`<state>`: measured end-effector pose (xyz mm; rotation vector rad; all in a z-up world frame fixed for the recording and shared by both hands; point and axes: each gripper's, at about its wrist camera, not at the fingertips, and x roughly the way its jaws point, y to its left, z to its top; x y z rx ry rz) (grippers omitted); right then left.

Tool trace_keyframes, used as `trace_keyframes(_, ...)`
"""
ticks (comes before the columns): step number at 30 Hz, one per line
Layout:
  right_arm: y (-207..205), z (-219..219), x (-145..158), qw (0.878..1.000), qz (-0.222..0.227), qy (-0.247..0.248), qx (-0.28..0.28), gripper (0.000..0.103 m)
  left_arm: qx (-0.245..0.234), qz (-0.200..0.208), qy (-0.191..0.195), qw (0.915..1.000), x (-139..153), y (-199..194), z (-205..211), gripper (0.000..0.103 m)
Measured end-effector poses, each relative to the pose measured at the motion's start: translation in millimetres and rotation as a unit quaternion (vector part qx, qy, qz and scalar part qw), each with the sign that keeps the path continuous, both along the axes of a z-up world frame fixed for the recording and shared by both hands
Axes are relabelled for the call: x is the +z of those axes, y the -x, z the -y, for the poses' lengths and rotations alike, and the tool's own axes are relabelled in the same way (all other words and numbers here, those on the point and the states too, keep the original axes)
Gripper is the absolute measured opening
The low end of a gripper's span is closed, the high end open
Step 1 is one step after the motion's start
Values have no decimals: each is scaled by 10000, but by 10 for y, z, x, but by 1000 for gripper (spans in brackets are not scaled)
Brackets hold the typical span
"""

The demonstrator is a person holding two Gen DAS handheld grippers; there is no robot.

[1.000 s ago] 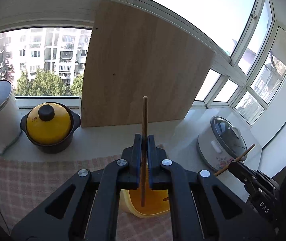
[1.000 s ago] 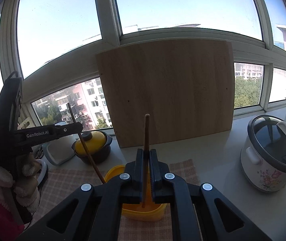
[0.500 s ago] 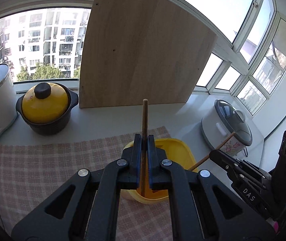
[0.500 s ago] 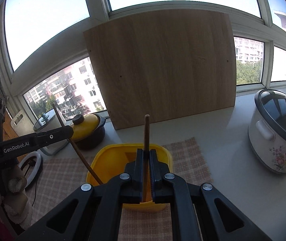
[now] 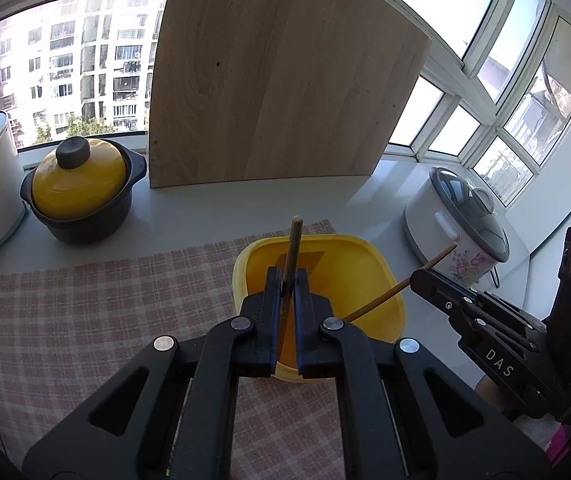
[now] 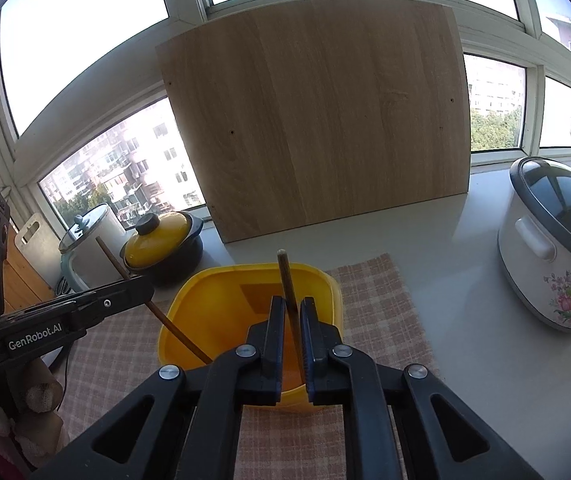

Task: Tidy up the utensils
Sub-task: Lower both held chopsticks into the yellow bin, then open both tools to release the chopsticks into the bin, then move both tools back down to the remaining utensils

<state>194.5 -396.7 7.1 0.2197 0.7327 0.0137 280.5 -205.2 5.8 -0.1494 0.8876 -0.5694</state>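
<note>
both grippers hang over the yellow plastic tub with rounded corners [image 5: 359, 268], which stands on the pink checked cloth [image 5: 85, 312] in the near middle of the pale counter [image 6: 465, 280]. the left gripper [image 5: 288, 280] is clamped on a thin brown wooden chopstick [image 5: 294, 240]; its lower end already reaches down into the tub, and its upper end points toward the big light wooden board [image 5: 277, 80] leaning at the window. the right gripper [image 6: 292, 308] has a second brown wooden chopstick [image 6: 285, 276] between its jaws, but the jaws are opening now: a gap shows on both sides of the stick, and it leans a little, so it seems free to slide down into the tub. so the step in hand, as i judge it, is to drop the two chopsticks into the yellow tub, the right one first. the next move calls for the right jaws to go wider until the stick falls clear, and for the left gripper to open in the same way while it is kept above the tub, so that the stick does not tip over the rim onto the cloth. at the far left stands a black pot with a yellow lid [image 5: 79, 188], and at the right a white rice cooker with a flower print [image 6: 553, 256], both well apart from the tub.
</note>
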Motion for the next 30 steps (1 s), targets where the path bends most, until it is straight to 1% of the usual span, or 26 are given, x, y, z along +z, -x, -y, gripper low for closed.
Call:
trace_keyframes(1,10,-2,9,10000,11,4,12,24,-31,-16,-7,10000,8,8,-3,4)
trace_keyframes(2,24,-4,19,10000,30,21,16,28,-53,-27,-7,10000,20,15,-8,6)
trace_keyframes(3,32,-11,30,10000,54,49,12,30,-57,-21,2,10000,31,28,-22,8)
trace_keyframes(5,61,-14,59,9999,86,75,11,34,-51,20,19,10000,61,62,-56,20)
trace_keyframes(6,76,-15,74,9999,101,70,9,36,-40,43,39,10000,79,79,-78,20)
trace_keyframes(9,124,-18,111,9999,141,78,-13,37,-12,91,78,9999,135,131,-155,20)
trace_keyframes(11,167,-14,132,9998,175,82,-55,50,12,166,85,9998,177,181,-218,21)
trace_keyframes(12,194,-10,144,9997,218,72,-75,63,30,206,79,9998,199,210,-252,21)
trace_keyframes(13,231,-6,160,9995,288,74,-99,67,51,237,75,9997,219,239,-290,21)
trace_keyframes(18,366,-14,245,9987,450,186,-170,70,140,351,159,9992,303,385,-524,21)
trace_keyframes(20,445,-20,279,9984,520,142,-146,77,160,414,257,9987,324,463,-653,21)
trace_keyframes(22,538,-16,307,9979,629,83,-116,88,219,479,304,9981,337,554,-795,21)
trace_keyframes(23,585,-18,322,9974,705,72,-113,90,262,506,260,9980,336,594,-860,21)
trace_keyframes(24,636,-23,337,9968,786,83,-117,95,314,532,178,9979,331,632,-922,21)
trace_keyframes(25,685,-32,351,9962,861,110,-107,102,366,548,83,9978,319,676,-988,21)
trace_keyframes(28,791,-72,386,9948,997,200,37,103,497,484,-49,9976,244,795,-1207,21)
trace_keyframes(30,832,-106,382,9949,967,236,145,103,584,345,-58,9977,162,862,-1356,21)
